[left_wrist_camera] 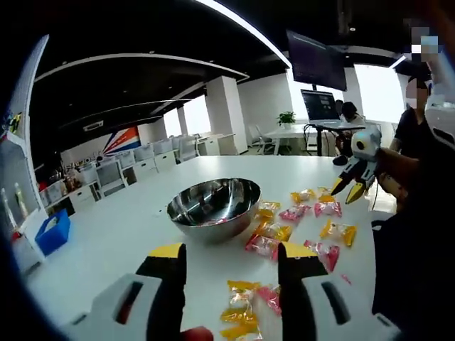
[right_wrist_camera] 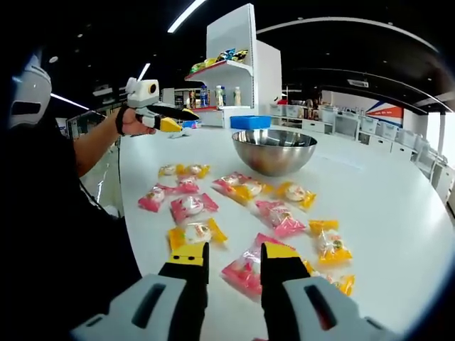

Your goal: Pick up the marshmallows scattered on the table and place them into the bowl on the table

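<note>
Closest in, at the bottom of the left gripper view, the left gripper stands with its two yellow-tipped jaws spread apart and nothing between them; a few wrapped marshmallows in yellow and pink packets lie on the white table low in the gap. Above, just left of centre, sits the steel bowl, and to its right more packets are strewn across the middle right of the frame. At the right edge a person's hand holds the right gripper above the table, its yellow jaws angled down and parted.

In the right gripper view, the upper left shows a hand holding the left gripper out over the table edge. At the bottom, the right gripper has its jaws apart, holding nothing, with a pink packet lying on the table just beyond the tips. Marshmallow packets spread across the middle of the frame, and the bowl sits above them, near centre. A white shelf unit stands behind it at the top.
</note>
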`<state>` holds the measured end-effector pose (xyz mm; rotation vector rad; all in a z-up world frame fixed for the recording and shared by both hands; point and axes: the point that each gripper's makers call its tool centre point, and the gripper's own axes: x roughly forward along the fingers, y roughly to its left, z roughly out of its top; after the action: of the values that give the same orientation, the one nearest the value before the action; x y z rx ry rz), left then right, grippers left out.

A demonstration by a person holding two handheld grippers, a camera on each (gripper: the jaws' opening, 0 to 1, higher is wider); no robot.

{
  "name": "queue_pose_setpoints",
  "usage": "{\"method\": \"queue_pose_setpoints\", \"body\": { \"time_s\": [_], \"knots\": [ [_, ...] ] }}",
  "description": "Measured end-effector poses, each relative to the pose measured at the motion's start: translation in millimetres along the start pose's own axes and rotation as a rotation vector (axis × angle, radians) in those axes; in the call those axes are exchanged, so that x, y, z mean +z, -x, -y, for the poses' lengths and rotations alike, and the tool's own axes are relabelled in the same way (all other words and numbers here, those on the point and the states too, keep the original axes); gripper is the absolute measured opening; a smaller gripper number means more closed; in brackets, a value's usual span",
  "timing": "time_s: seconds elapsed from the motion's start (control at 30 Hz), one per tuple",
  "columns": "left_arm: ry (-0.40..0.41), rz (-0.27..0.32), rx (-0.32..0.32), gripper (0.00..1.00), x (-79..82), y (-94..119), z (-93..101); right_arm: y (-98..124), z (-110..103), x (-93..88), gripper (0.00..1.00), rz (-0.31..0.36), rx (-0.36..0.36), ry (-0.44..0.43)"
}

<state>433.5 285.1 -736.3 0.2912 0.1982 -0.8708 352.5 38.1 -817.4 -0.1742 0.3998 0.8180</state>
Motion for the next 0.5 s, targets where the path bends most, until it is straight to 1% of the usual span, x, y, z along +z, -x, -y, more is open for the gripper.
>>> {"method": "queue_pose_setpoints", "body": {
  "time_s": [0.17,0.3,0.43,0.5],
  "knots": [
    [0.012,0.008,0.033,0.52,-7.2,11.1,-1.9,-2.8,-1.5,1.3,0.29,0.001,0.008,0.006],
    [0.032,0.015,0.066,0.52,-16.9,22.8,-1.4,-3.9,-1.4,2.4,0.29,0.003,0.009,0.006],
    [0.071,0.062,0.083,0.52,-13.8,36.2,2.6,-5.2,0.0,1.9,0.29,0.001,0.007,0.006],
    [0.07,0.066,0.079,0.52,-15.2,39.9,9.9,-6.3,0.3,2.0,0.29,0.002,0.009,0.004]
  ]
}}
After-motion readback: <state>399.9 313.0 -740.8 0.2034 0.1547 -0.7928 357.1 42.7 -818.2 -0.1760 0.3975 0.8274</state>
